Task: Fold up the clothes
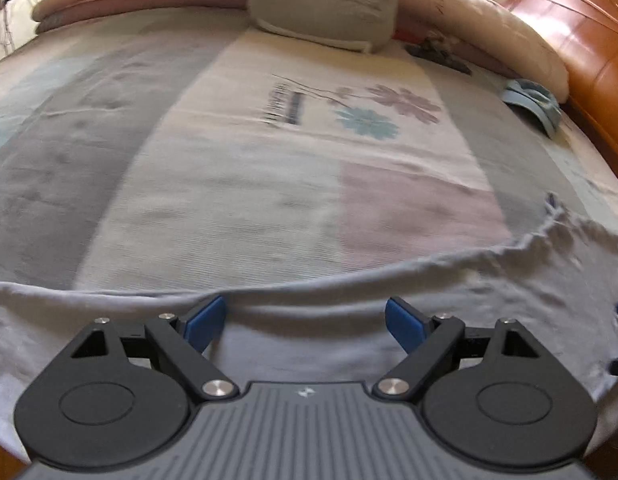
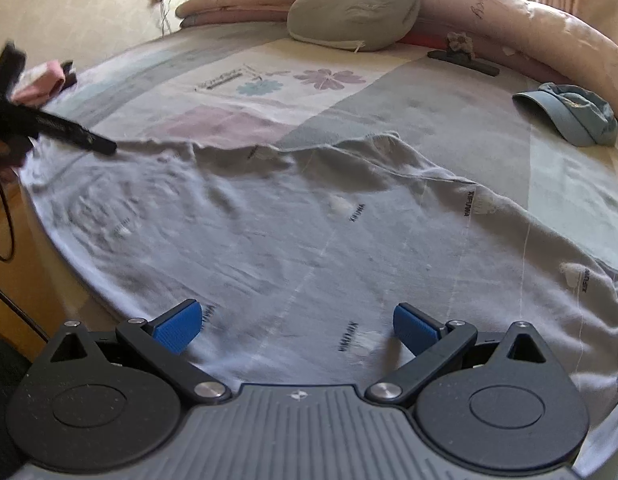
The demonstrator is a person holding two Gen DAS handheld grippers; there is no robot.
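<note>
Grey garment (image 2: 309, 232) lies spread, wrinkled, along the bed's (image 2: 449, 104) near edge. Both tongs, left gripper (image 1: 305, 322) and right gripper (image 2: 297, 326), gape wide, holding nothing. Spread-out cloth suits either smoothing or a fold; each needs an edge pinched.

The garment (image 2: 309, 232) lies on the bed (image 2: 449, 108) under the right tool (image 2: 297, 326); cap (image 2: 577, 114) ahead right, pillow (image 2: 353, 12) beyond.

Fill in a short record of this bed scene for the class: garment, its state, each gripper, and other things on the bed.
garment: pale grey shirt
state: spread flat on the bed, wrinkled, not yet folded
left gripper: open, over the shirt's edge
right gripper: open, over the shirt
other things: blue cap, grey cushion, pink quilt
</note>
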